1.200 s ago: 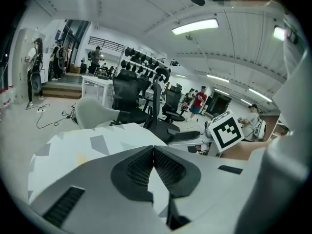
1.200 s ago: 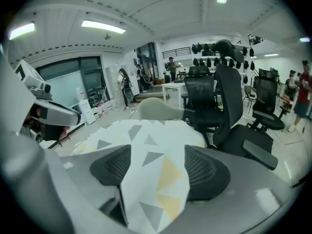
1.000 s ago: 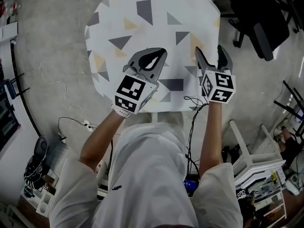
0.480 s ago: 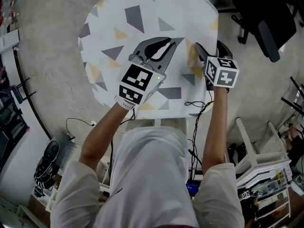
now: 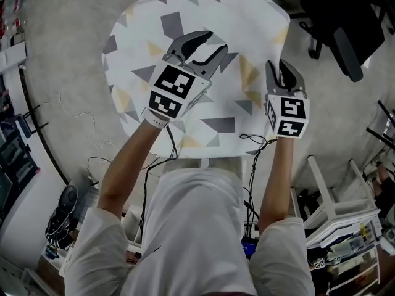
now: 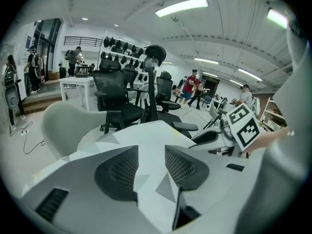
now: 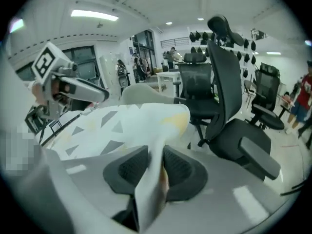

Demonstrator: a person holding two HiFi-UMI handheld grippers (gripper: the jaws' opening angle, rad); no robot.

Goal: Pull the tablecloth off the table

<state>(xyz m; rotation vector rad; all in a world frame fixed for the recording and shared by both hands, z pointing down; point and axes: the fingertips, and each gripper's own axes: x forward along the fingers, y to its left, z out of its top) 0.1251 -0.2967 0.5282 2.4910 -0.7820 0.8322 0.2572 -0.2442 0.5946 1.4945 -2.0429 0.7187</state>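
Observation:
A white tablecloth (image 5: 197,17) with grey and yellow triangles covers the small table. My left gripper (image 5: 208,42) hovers over the cloth's middle, its jaws opening a little with nothing between them; the left gripper view shows the cloth (image 6: 146,135) flat under my left gripper (image 6: 152,165). My right gripper (image 5: 282,76) is at the cloth's right edge. In the right gripper view a raised fold of the cloth (image 7: 126,123) runs between the closing jaws of my right gripper (image 7: 155,167), and the pads pinch it.
A black office chair (image 5: 336,23) stands just right of the table. A white rack (image 5: 336,208) sits at the lower right and cables (image 5: 80,113) trail on the floor at left. More chairs (image 6: 117,101) and people stand beyond the table.
My left gripper has moved forward over the cloth and its jaws have parted. My right gripper went from wide open to closed on the cloth's right edge.

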